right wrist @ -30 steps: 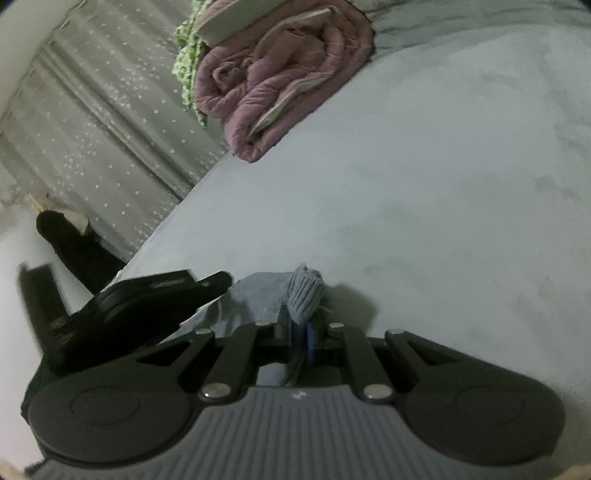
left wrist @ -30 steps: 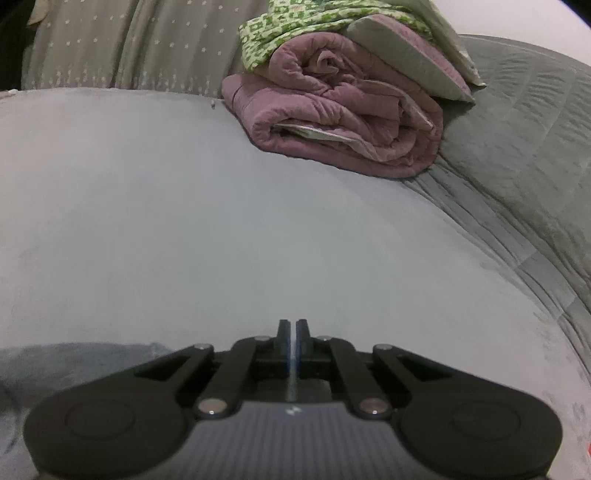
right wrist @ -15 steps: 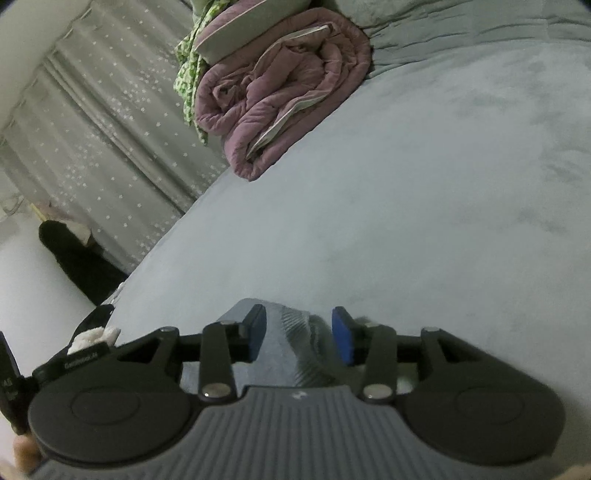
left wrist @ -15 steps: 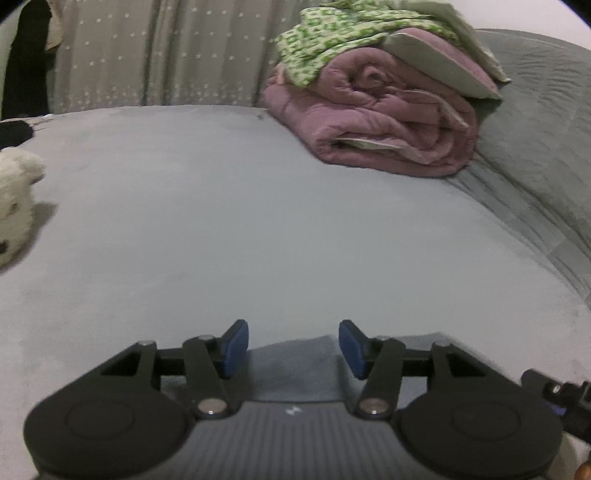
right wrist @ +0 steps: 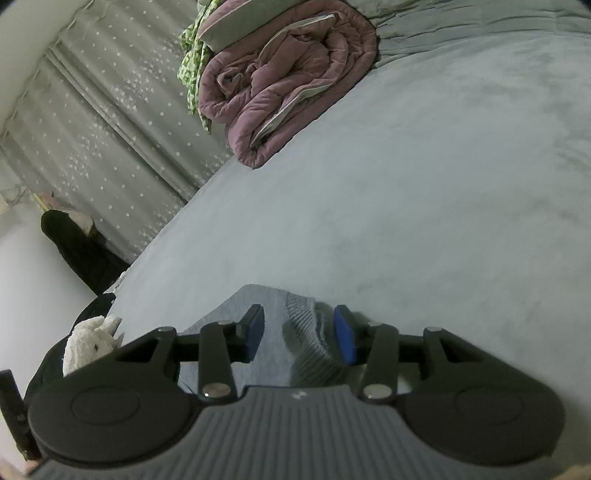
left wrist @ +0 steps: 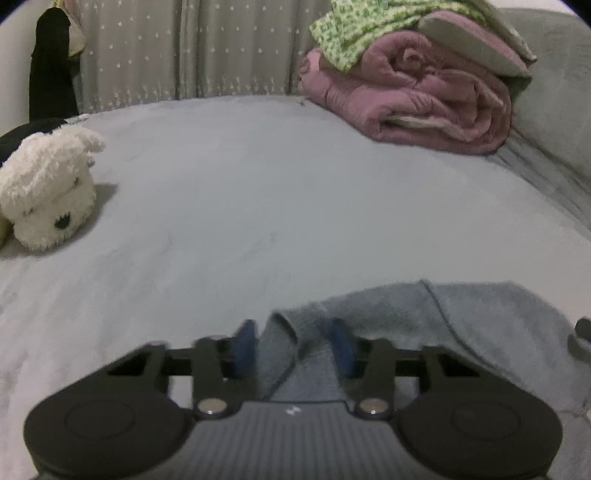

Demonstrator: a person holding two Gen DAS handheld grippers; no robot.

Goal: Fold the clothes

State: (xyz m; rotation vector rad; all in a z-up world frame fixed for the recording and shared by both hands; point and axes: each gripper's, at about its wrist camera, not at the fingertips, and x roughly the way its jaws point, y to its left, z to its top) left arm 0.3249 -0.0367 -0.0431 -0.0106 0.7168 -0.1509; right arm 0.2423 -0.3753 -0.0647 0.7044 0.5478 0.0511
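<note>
From the left wrist, the left gripper [left wrist: 293, 345] hangs low over a grey bed [left wrist: 258, 206], its blue pads [left wrist: 245, 341] partly apart and closing. A fold of the grey-blue knit garment [left wrist: 461, 321] lies in the gap between them, but the pads do not press on it, so nothing is gripped. The garment lies flat along the near edge of the bed and spreads toward the near right corner, where a dark bit of the other tool pokes in at the frame's edge. A white plush dog [left wrist: 48, 192] lies at the left edge of the bed. At the far right corner sits a rolled mauve quilt [left wrist: 417, 96] with a green patterned cloth [left wrist: 354, 29] and a pale cushion [left wrist: 476, 40] stacked on top. A grey curtain with small stars [left wrist: 184, 51] hangs behind the far edge.

From the right wrist, the right gripper [right wrist: 299, 334] is also low over the bed [right wrist: 424, 177], pads partly apart and opening. The ribbed cuff [right wrist: 306, 332] of the garment [right wrist: 240, 314] stands between the pads, close to the right-hand one; whether it touches that pad cannot be told, and it is not clamped. The garment lies at the near edge of the bed, under the tool. The plush dog [right wrist: 90, 339] shows past the gripper's left side, the quilt [right wrist: 288, 92] at the far edge beside the curtain [right wrist: 103, 122].
</note>
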